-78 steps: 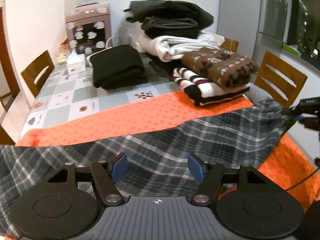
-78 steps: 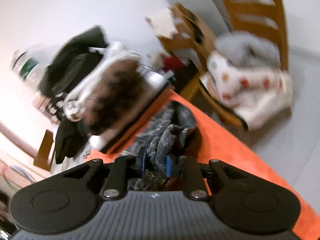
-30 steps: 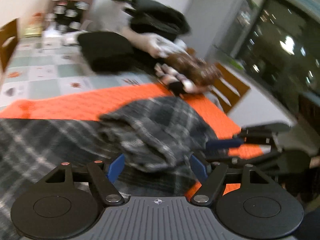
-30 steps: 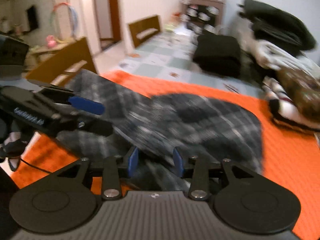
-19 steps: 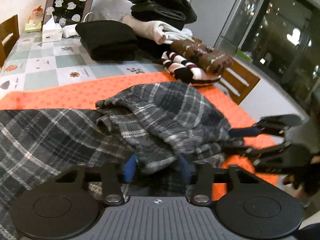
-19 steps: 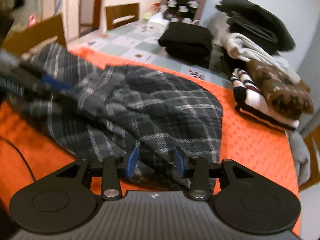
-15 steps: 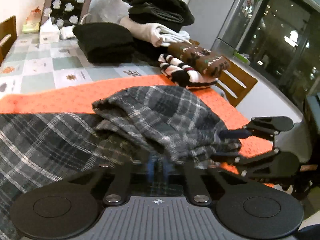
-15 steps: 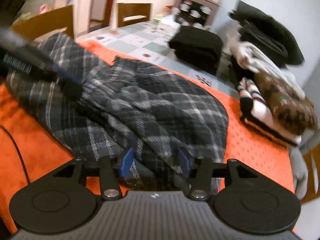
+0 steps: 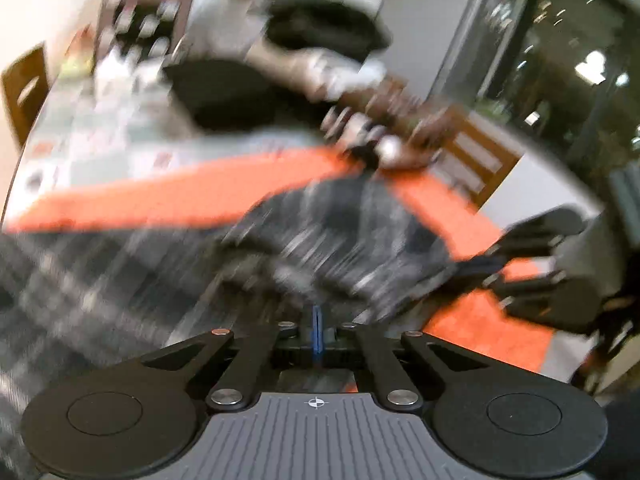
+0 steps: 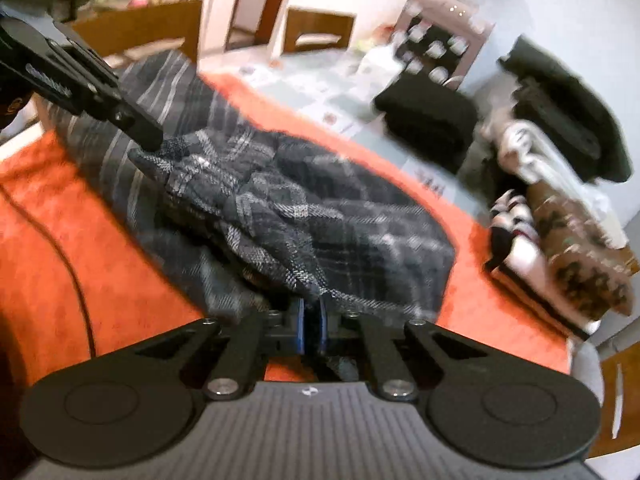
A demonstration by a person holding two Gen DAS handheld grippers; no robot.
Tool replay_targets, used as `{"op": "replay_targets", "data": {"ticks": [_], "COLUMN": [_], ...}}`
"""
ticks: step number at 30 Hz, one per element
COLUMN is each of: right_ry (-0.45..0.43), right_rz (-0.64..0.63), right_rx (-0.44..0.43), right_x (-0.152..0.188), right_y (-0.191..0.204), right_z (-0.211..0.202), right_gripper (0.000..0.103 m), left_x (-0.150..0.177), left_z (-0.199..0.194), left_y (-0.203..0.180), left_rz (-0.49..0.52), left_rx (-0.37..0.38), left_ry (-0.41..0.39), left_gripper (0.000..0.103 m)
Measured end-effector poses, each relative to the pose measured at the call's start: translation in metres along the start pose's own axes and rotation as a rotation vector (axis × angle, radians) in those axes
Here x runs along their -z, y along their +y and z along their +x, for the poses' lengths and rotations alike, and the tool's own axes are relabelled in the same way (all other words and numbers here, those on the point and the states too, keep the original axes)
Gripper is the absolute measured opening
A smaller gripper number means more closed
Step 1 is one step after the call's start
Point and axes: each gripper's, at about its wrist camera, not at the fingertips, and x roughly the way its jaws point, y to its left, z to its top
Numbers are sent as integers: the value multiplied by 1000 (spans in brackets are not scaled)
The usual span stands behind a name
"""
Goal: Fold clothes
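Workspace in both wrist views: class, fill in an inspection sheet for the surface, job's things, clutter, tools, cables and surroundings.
Surface: orange mat over a tiled tablecloth.
Job's things: grey plaid garment bunched on the mat.
Clutter: folded clothes pile and black folded garment at the far side.
Tools: left tool shut on the plaid garment; right tool closing on its edge.
Cables: a dark cable runs across the mat.
Surroundings: wooden chairs, a dark window.
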Motion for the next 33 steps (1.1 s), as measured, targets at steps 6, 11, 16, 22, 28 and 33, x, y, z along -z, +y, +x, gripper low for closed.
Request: {"op": "replay_targets", "data": {"ticks": [6, 11, 16, 22, 28, 33], "right_ry": [-28, -39, -58, -55, -37, -30], "right_rz": [77, 129, 197, 262, 310, 324], "right_rx": [-42, -17, 21, 58, 79, 90], "right_x": [4, 4, 7, 16, 24, 23], "right_y": [-8, -13, -15, -13, -10, -10], "right_z": [-10, -19, -32, -48, -54, -54], "right_gripper": [28, 38, 45, 49, 52, 53], "left_x": [4, -7, -13, -19, -25, -42], "left_z": [-7, 13, 45, 70, 76, 50], "left_y": [34, 37, 37, 31, 20, 11], "left_rz": [-207, -318, -409, -478, -451, -350], "left_rx": [44, 116, 166, 174, 169, 143], "left_ry": [-29, -28, 23, 20, -41, -86], "left_gripper": [47, 64, 75, 76, 33, 20]}}
